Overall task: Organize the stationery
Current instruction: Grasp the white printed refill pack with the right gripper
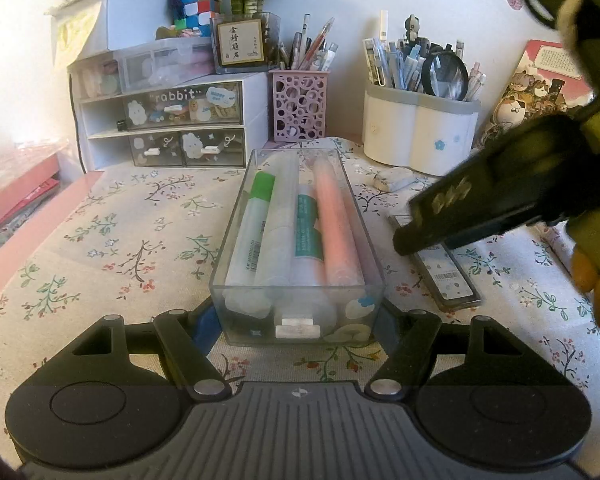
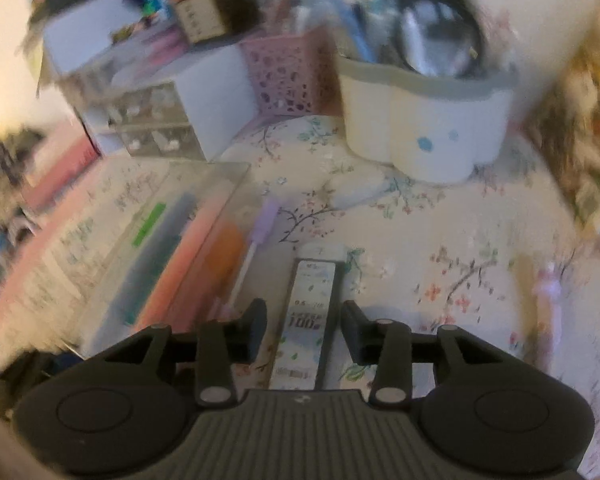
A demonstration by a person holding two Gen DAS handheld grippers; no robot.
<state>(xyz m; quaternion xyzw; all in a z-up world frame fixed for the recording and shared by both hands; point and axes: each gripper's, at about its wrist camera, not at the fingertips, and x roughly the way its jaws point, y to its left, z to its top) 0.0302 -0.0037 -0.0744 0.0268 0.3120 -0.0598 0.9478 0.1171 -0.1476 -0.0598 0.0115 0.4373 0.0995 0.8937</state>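
Observation:
A clear plastic drawer box (image 1: pixel 297 312) lies on the floral tablecloth, filled with a green-capped marker (image 1: pixel 256 216), a teal-labelled tube (image 1: pixel 309 232) and a pink stick (image 1: pixel 334 220). My left gripper (image 1: pixel 298 324) holds the box's near end between its fingers. My right gripper (image 2: pixel 305 334) is open, its fingers on either side of a flat lead-refill case (image 2: pixel 308 320) that lies on the cloth; it also shows in the left wrist view (image 1: pixel 448 276), right of the box. The right wrist view is blurred. The box (image 2: pixel 172 240) shows there at the left.
At the back stand a white mini drawer unit (image 1: pixel 168 120), a pink perforated pen cup (image 1: pixel 298 104) and a white pen holder (image 1: pixel 418 128) with a magnifier. An eraser (image 1: pixel 394 178) lies near the holder. A purple-capped pen (image 2: pixel 256 240) lies beside the box. A book leans at right.

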